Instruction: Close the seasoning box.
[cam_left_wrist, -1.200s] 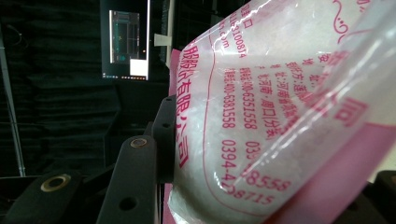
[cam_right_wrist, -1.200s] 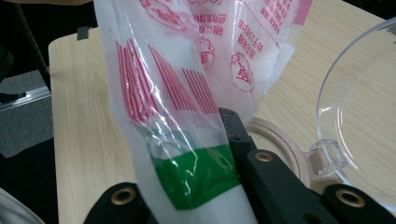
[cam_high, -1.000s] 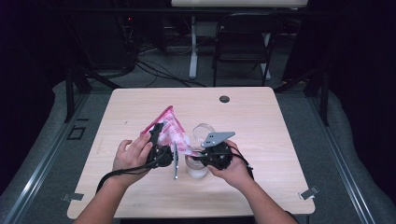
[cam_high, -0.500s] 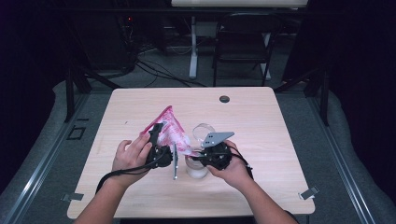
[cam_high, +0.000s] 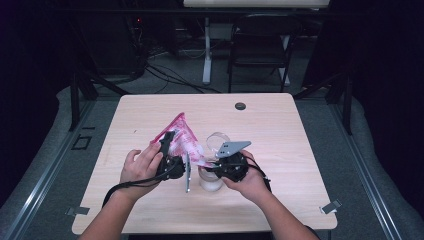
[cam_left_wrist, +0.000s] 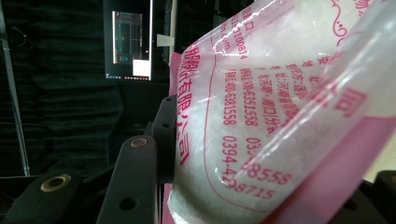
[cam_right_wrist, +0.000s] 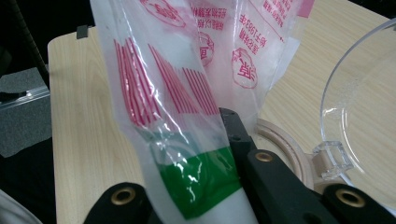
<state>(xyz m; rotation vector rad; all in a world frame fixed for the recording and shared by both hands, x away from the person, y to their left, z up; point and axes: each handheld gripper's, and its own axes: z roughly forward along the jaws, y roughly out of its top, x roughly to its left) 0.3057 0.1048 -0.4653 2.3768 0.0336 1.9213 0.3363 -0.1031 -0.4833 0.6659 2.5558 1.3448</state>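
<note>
- The left tool (cam_high: 172, 150) clamps the pink-printed bag (cam_high: 181, 136), lifted above the tabletop (cam_high: 280, 135).
- The right tool (cam_high: 212, 165) pinches the bag's green-striped corner beside the clear jar (cam_high: 211, 179), its hinged lid (cam_right_wrist: 364, 116) open.

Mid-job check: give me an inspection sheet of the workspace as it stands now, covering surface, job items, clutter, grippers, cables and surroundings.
Surface: light wooden table, bare apart from the items below.
Job's things: pink-printed plastic bag of white granules, held tilted above a clear jar; the jar's hinged clear lid stands open.
Clutter: one small dark round object near the table's far edge.
Grippers: left gripper shut on the bag; right gripper shut on the bag's green-printed end.
Cables: a black cable trails from the left gripper; more lie on the floor behind the table.
Surroundings: dark room, folding chair behind the table, lit monitor in the left gripper view.
</note>
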